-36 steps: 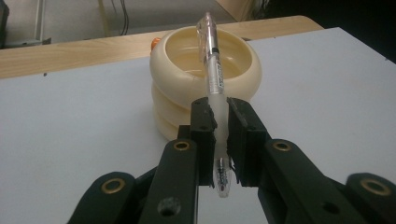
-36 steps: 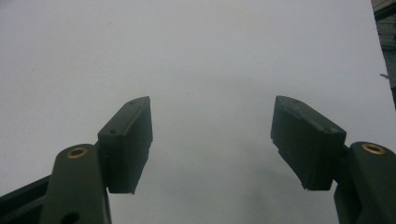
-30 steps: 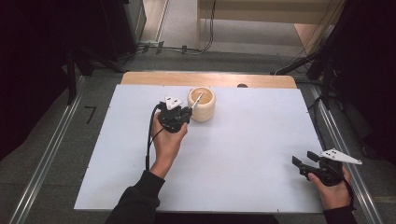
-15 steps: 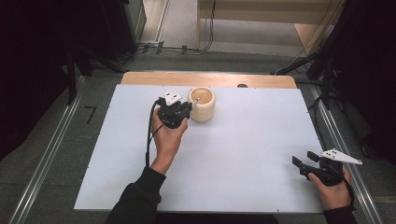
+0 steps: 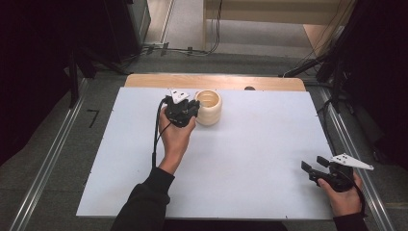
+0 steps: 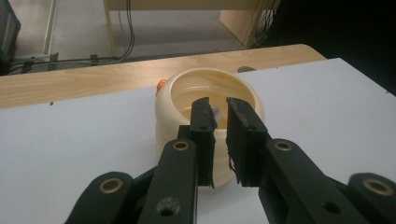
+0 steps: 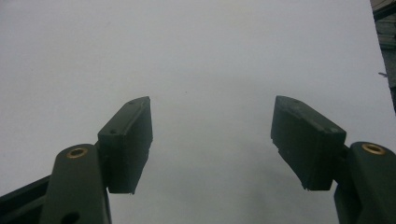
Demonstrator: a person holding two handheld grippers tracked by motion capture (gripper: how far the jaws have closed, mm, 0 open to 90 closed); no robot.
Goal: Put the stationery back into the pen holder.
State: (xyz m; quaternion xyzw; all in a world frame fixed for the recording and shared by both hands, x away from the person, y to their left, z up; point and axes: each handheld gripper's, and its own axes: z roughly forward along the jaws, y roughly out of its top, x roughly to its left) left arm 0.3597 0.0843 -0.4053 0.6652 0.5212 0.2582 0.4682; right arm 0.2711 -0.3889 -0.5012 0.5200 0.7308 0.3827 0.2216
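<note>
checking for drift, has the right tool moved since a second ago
No. The right tool sits at the same spot near the white board's front right corner, jaws wide apart.

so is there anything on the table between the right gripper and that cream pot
Nothing: in the high view the stretch of white table between the right gripper and the cream pot is bare. The left gripper sits at the pot's other side.

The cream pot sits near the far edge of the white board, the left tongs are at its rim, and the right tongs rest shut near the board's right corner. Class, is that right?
Not quite. The right tongs are open, not shut: the right gripper view shows their jaws spread wide over the white board. The rest stands: the cream pot sits near the far edge, with the left tongs at its rim.
</note>
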